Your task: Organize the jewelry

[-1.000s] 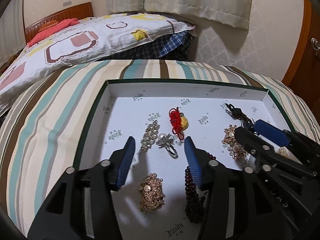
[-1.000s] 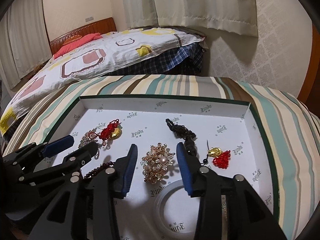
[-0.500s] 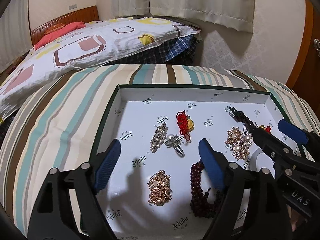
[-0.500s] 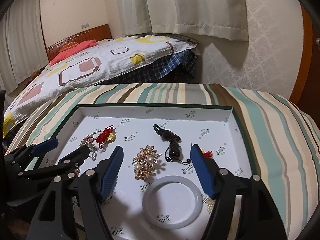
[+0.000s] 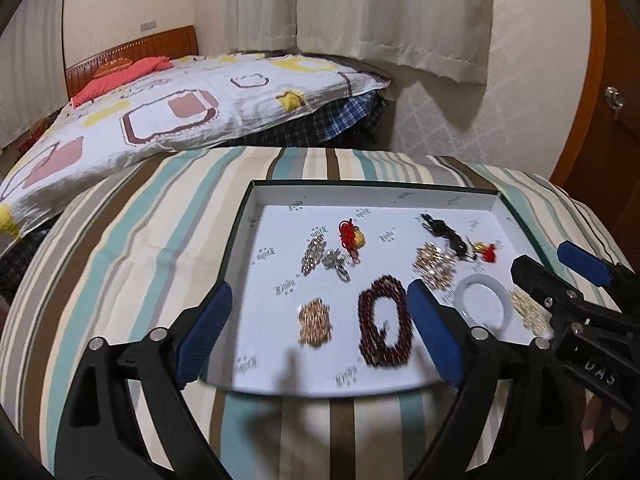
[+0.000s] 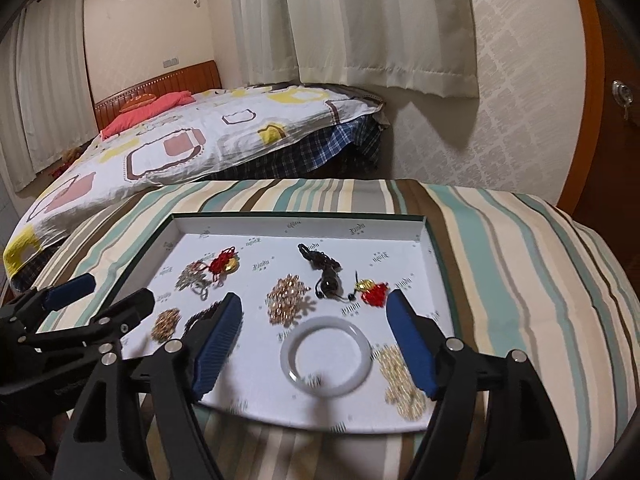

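Note:
A shallow white tray (image 5: pixel 376 194) with a dark green rim lies on the striped bedspread and holds loose jewelry. On it are a dark red bead bracelet (image 5: pixel 384 332), a gold chain pile (image 5: pixel 316 320), a white bangle (image 5: pixel 480 279), a gold pearl brooch (image 5: pixel 434 264) and a red knot charm (image 5: pixel 352 236). My left gripper (image 5: pixel 319 292) hovers over the tray's near edge, jaws opening, nothing between them. My right gripper (image 6: pixel 314 298) hangs above the bangle (image 6: pixel 286 354) and brooch (image 6: pixel 286 300), jaws opening and holding nothing.
A black bead cord (image 6: pixel 324 270), a red tassel charm (image 6: pixel 374 292) and a second gold chain (image 6: pixel 400 380) lie at the tray's right. A silver brooch (image 5: pixel 316 256) lies at its left. A quilted bed (image 5: pixel 180 108) stands behind, curtains and wall beyond.
Both grippers have drawn back and upward from the tray, and their jaws have spread wider. The jewelry has stayed where it lay.

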`<move>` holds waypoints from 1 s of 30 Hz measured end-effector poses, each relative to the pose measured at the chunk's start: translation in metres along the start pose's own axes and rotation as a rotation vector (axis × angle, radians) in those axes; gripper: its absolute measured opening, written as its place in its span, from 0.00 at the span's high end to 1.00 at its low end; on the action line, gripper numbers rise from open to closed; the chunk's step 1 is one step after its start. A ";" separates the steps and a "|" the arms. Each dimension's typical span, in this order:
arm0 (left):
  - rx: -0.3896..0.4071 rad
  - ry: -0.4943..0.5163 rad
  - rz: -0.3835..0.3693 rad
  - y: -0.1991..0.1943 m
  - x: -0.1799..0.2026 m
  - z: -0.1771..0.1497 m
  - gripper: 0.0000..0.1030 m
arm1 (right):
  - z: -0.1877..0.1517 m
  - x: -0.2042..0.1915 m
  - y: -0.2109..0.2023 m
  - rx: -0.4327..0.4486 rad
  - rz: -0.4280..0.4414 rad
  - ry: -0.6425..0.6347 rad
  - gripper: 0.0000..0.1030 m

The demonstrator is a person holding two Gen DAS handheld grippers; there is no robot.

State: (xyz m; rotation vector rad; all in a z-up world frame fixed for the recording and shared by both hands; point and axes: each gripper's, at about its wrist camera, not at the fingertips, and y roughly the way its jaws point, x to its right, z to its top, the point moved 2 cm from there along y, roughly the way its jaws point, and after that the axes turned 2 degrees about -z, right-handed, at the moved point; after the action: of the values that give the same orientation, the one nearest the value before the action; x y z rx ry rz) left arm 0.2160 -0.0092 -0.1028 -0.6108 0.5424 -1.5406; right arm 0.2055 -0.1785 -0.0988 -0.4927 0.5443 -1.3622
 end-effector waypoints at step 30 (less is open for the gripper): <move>0.186 -0.040 0.074 -0.213 -0.007 -0.041 0.04 | -0.032 -0.002 -0.192 0.196 -0.011 -0.027 0.22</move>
State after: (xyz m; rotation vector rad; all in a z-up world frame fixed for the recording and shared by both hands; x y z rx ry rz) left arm 0.0311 0.0098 0.0085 -0.4726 0.3819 -1.4866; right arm 0.0373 -0.2047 -0.0044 -0.3543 0.3815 -1.4011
